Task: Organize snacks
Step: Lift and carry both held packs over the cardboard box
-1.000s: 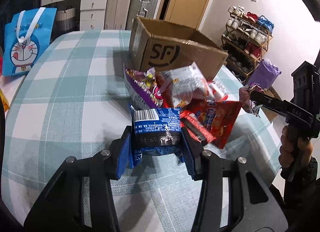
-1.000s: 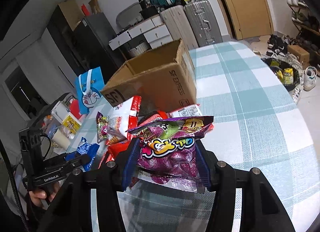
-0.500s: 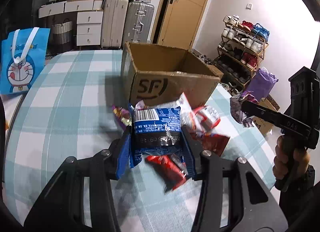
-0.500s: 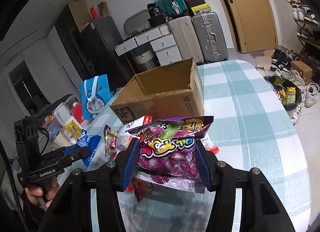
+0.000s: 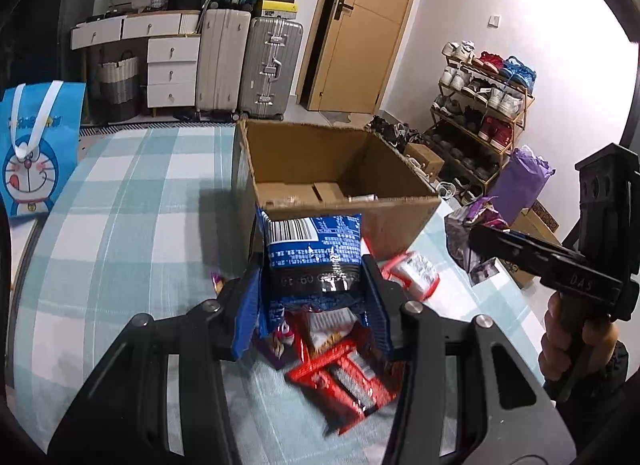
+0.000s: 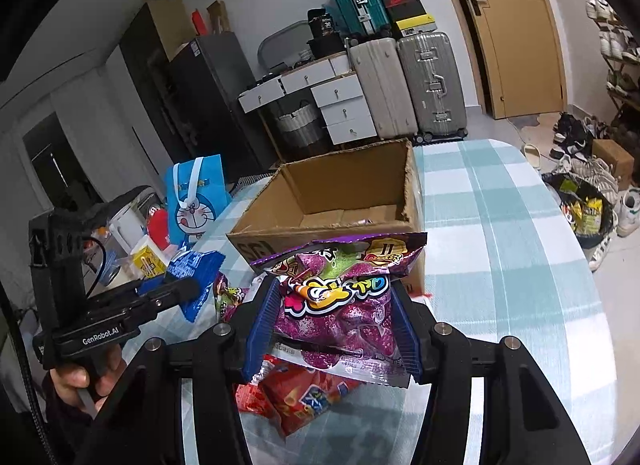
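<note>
My left gripper [image 5: 314, 297] is shut on a blue snack packet [image 5: 312, 249] and holds it in the air just before the near wall of an open cardboard box [image 5: 340, 201]. My right gripper [image 6: 334, 321] is shut on a purple snack bag [image 6: 340, 297], raised above the table in front of the same box [image 6: 320, 221]. Each gripper also shows in the other view: the right one [image 5: 472, 233] with the purple bag, the left one [image 6: 192, 285] with the blue packet. Red snack packs [image 5: 344, 377] lie on the checked tablecloth below.
A white and red pack [image 5: 412, 273] lies by the box's right corner. More red packs [image 6: 296, 393] lie under the right gripper. A blue Doraemon bag [image 5: 32, 153] stands at the table's left edge. Suitcases, drawers and a shoe rack stand beyond the table.
Both grippers have risen with their packets and moved toward the box. The box opening now shows from above, and the snack pile has dropped low in both views.
</note>
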`<state>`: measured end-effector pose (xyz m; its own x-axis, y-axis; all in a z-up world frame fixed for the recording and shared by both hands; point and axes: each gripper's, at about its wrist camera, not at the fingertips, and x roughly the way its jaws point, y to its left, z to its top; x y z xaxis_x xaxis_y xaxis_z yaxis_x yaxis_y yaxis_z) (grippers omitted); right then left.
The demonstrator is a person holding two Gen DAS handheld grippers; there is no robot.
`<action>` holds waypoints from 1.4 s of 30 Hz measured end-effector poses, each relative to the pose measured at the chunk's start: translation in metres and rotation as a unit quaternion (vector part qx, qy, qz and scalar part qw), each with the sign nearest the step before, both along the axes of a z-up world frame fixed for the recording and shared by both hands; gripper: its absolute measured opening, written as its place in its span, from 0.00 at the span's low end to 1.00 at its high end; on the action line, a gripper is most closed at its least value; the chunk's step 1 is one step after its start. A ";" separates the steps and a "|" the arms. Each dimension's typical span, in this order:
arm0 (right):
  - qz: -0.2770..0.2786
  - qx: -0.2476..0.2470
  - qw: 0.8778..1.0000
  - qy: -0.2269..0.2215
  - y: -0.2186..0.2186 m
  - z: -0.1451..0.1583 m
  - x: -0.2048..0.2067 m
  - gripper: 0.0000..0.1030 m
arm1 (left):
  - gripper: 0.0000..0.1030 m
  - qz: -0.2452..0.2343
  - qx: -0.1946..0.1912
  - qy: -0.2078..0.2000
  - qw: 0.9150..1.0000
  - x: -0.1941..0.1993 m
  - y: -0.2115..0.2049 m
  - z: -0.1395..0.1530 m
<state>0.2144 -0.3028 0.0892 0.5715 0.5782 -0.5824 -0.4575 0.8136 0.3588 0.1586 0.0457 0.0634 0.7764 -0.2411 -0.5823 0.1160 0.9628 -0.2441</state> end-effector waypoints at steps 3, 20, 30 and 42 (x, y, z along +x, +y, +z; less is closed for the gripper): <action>-0.002 -0.004 1.000 0.001 0.002 0.004 0.008 0.53 | 0.42 0.001 0.001 -0.006 1.000 0.009 -0.001 0.007; -0.014 0.012 1.000 -0.013 0.014 0.029 0.048 0.53 | 0.42 0.000 0.008 -0.029 1.000 0.058 -0.008 0.035; -0.021 -0.062 0.998 -0.016 0.021 0.046 0.051 0.53 | 0.42 -0.004 0.004 -0.018 1.000 0.073 -0.003 0.028; -0.011 -0.051 0.998 -0.024 0.027 0.064 0.073 0.53 | 0.42 0.006 0.010 -0.021 1.000 0.091 0.001 0.034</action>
